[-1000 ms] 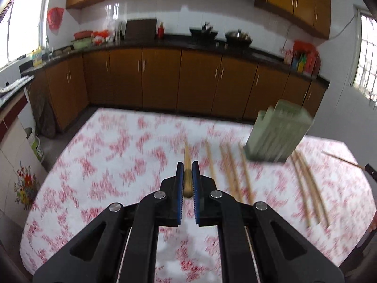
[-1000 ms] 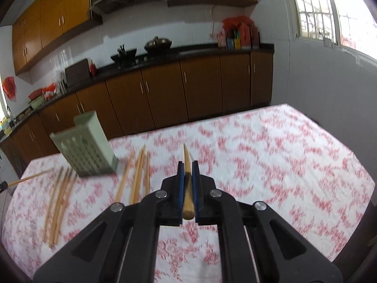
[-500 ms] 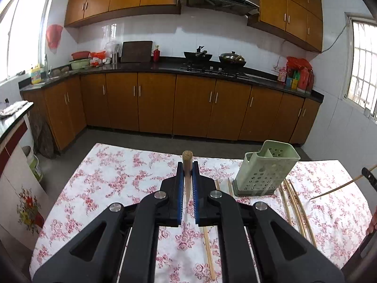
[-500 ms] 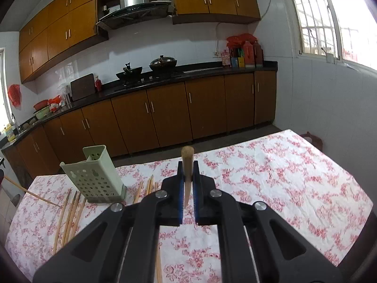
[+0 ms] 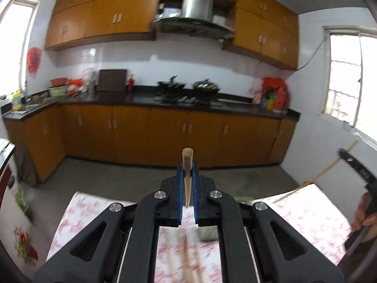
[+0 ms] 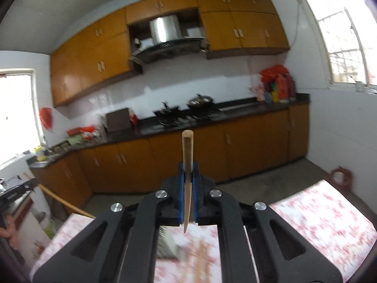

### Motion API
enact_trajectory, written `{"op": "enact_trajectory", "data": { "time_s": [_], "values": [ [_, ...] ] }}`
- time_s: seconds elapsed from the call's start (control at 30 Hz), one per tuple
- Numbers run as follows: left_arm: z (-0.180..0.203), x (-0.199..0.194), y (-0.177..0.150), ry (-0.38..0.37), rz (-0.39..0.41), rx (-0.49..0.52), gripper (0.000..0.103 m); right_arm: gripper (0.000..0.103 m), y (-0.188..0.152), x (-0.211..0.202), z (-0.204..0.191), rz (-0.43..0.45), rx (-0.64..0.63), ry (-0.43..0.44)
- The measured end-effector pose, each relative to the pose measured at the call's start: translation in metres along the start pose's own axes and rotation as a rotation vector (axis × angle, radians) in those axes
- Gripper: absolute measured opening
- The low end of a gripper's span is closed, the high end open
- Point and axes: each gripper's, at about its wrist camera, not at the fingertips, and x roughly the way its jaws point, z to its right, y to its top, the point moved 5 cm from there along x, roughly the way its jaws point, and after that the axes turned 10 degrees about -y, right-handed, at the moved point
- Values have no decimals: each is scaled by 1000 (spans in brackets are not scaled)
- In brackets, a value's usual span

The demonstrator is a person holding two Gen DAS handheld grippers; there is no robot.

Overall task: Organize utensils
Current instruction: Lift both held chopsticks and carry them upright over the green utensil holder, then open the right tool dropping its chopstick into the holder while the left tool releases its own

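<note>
I have one chopstick pinched in the left gripper (image 5: 187, 181) and one in the right gripper (image 6: 187, 184), neither yet in the holder; more chopsticks (image 6: 200, 259) lie on the floral tablecloth (image 6: 318, 212).

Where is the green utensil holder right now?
In the left wrist view, the green utensil holder sits on the table, mostly hidden behind the left claw.

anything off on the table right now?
Loose chopsticks lie scattered on the floral tablecloth rather than in the green holder, which is mostly hidden behind the grippers. Each gripper clamps one chopstick: left, right. Motion blur hides finer detail.
</note>
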Motion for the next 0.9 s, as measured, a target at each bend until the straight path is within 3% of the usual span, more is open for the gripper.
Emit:
{"op": "enact_trajectory", "data": {
  "time_s": [0.17, 0.43, 0.8, 0.9],
  "values": [
    [33, 18, 9, -60, -4, 37, 7, 7, -3, 18, -35, -18, -47, 44],
    [39, 56, -28, -111, -102, -10, 7, 7, -44, 58, -48, -105, -63, 44],
    [29, 91, -60, -86, -183, -31, 7, 8, -83, 83, -56, -180, -88, 26],
    [24, 91, -61, -82, -189, -52, 7, 13, -83, 82, -53, -175, -87, 19]
  ]
}}
